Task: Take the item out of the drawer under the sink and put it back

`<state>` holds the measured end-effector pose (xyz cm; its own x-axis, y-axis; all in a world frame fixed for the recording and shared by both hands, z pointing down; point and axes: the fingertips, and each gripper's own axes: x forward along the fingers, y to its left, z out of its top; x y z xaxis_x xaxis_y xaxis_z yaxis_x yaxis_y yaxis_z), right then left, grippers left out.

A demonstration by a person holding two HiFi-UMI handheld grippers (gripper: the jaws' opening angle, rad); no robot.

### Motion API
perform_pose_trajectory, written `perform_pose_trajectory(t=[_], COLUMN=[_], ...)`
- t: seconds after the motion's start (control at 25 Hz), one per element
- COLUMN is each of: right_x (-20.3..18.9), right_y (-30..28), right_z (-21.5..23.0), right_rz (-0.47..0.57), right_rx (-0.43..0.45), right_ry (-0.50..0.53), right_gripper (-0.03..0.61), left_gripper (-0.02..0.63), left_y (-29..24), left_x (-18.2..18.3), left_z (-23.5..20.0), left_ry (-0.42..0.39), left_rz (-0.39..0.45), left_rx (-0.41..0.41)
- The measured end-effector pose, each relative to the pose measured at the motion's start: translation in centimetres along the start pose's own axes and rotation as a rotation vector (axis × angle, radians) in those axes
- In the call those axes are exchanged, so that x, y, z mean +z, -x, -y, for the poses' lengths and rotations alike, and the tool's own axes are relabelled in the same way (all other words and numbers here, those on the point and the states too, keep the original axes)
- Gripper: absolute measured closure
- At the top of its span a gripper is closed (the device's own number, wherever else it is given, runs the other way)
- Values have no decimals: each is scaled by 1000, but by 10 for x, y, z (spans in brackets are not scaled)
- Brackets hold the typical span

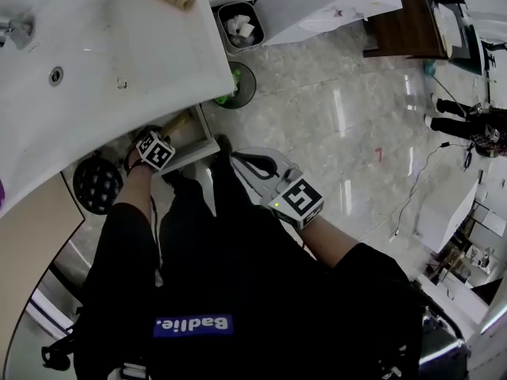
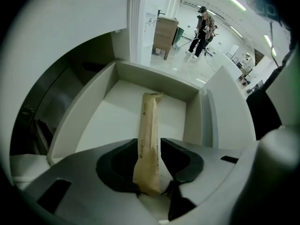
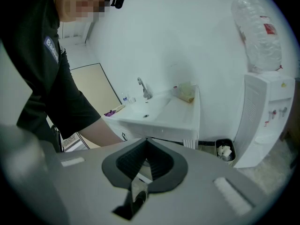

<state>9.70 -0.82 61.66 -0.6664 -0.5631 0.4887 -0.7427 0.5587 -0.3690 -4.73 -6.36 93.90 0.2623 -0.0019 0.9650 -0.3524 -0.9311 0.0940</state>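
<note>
The left gripper (image 2: 150, 143) is reaching down into the open white drawer (image 2: 89, 116) with its jaws spread wide. The dark pads are flanking the near end of a long tan paper packet (image 2: 151, 118) rather than squeezing it. The packet is lying lengthwise on the drawer's floor, its far end pointing at the back wall and stopping just short of it. In the head view this gripper's marker cube is showing just below the rim of the white sink (image 1: 119, 46), beside the drawer's front corner. The right gripper (image 3: 146, 142) is hanging well apart from the drawer, out over the person's dark clothing. Its ribbed pads are meeting at the tip with nothing between them. Its camera is looking back at the sink, where a tap (image 3: 143, 88) is standing at the basin's rear. Further out, a small bin (image 3: 225, 151) is sitting on the floor between the sink and a white water dispenser (image 3: 267, 116). Beyond the drawer, another person (image 2: 204, 29) is standing far across the room.
</note>
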Motion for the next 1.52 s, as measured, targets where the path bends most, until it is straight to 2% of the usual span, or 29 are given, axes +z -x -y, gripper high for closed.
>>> perform_pose_trajectory(t=[0.28,0.48,0.56,0.68,1.16,1.52], right_x=[-7,-6,-5,0,32,53], right_y=[-3,-2,1,3,14,15], right_z=[1,-1,0,-2,-24,-42], right_rz=[-25,-28,-29,-22,34,68], right_rx=[7,12,8,8,24,43], right_ry=[4,4,14,20,61,86], right_gripper=[577,577,577,577,577,577], left_gripper=[480,483,516,545,563,575], left_y=[-13,-13,-9,1,59,126], left_x=[-13,-14,-12,-9,7,21], left_z=[-4,-6,-7,-6,11,20], left_ry=[12,7,1,7,-35,-12], left_rz=[-43,-45,-39,-20,49,168], left_rx=[-2,11,25,35,56,91])
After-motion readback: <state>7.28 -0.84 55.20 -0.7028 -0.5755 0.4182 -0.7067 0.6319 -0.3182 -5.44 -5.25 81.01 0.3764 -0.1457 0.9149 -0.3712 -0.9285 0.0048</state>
